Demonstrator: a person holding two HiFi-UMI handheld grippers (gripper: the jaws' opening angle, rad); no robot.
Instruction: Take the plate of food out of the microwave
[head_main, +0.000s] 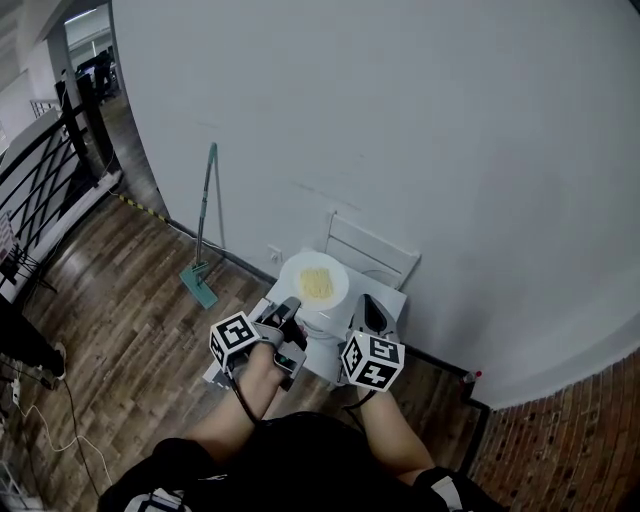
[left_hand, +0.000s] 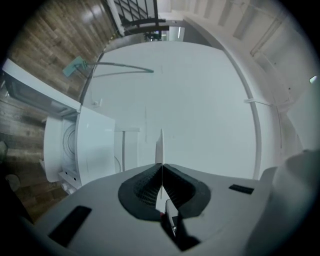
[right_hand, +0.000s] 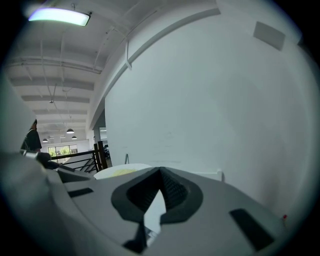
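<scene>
A white plate (head_main: 314, 280) of yellow food is held in the air over the white microwave (head_main: 325, 352). My left gripper (head_main: 292, 303) is shut on the plate's near left rim. In the left gripper view the plate (left_hand: 160, 145) shows edge-on as a thin white line between the closed jaws (left_hand: 162, 165). My right gripper (head_main: 368, 305) is just right of the plate, its jaws shut with nothing in them (right_hand: 160, 171). The plate (right_hand: 120, 172) shows to the left in the right gripper view. The microwave (left_hand: 75, 145) stands open at left, its turntable showing.
A white wall (head_main: 420, 130) rises right behind the microwave, and a white slatted frame (head_main: 372, 250) leans on it. A green mop (head_main: 203, 230) stands against the wall at left. A black railing (head_main: 40, 170) borders the wooden floor (head_main: 120, 320) at far left.
</scene>
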